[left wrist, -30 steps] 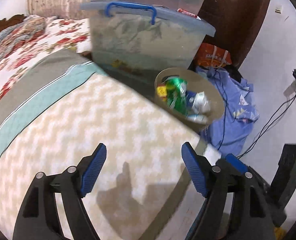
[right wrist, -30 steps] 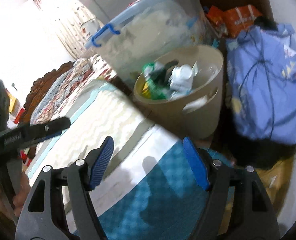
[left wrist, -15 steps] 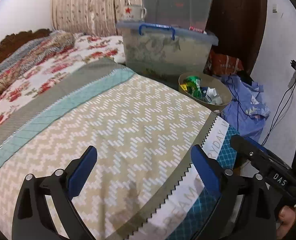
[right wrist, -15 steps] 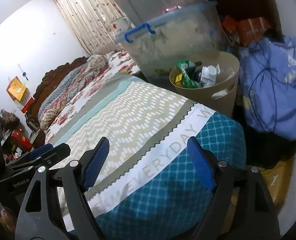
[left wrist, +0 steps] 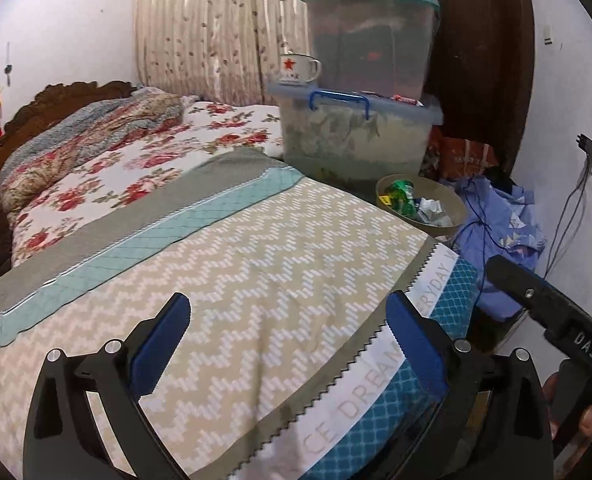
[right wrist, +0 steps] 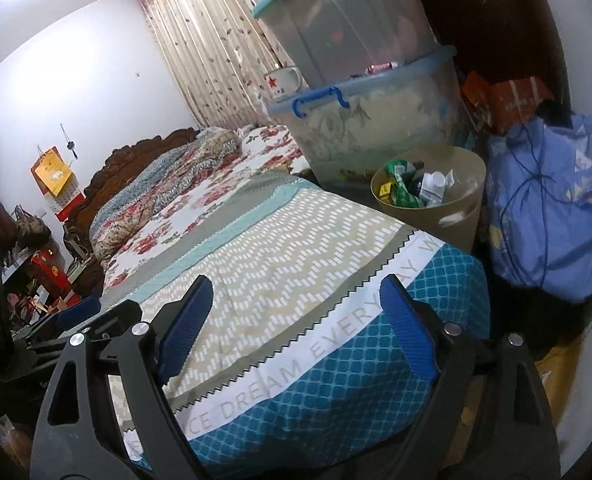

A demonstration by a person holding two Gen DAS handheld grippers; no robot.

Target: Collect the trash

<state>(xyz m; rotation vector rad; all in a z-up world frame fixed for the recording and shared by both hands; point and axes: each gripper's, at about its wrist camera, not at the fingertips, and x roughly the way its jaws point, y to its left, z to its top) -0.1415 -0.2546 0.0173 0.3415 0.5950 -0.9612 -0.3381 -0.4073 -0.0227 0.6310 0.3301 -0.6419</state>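
A beige waste bin (left wrist: 453, 210) stands on the floor past the far right corner of the bed; it also shows in the right wrist view (right wrist: 451, 206). It holds trash: a green wrapper (left wrist: 401, 196), a yellow piece and crumpled white packaging (right wrist: 431, 188). My left gripper (left wrist: 284, 344) is open and empty over the zigzag bedspread (left wrist: 256, 272). My right gripper (right wrist: 296, 320) is open and empty over the bed's near corner. Both are well short of the bin.
Two stacked clear storage boxes (left wrist: 355, 136) with a star mug (left wrist: 296, 69) stand behind the bin. A blue cloth bundle (right wrist: 551, 208) with a cable lies right of it. A floral quilt (left wrist: 108, 160) covers the far bed. The right tool's body (left wrist: 551, 312) shows at right.
Both grippers have pulled back and up from the bin. The bin, close and large a second ago, is now small and far. Both stay open and empty.
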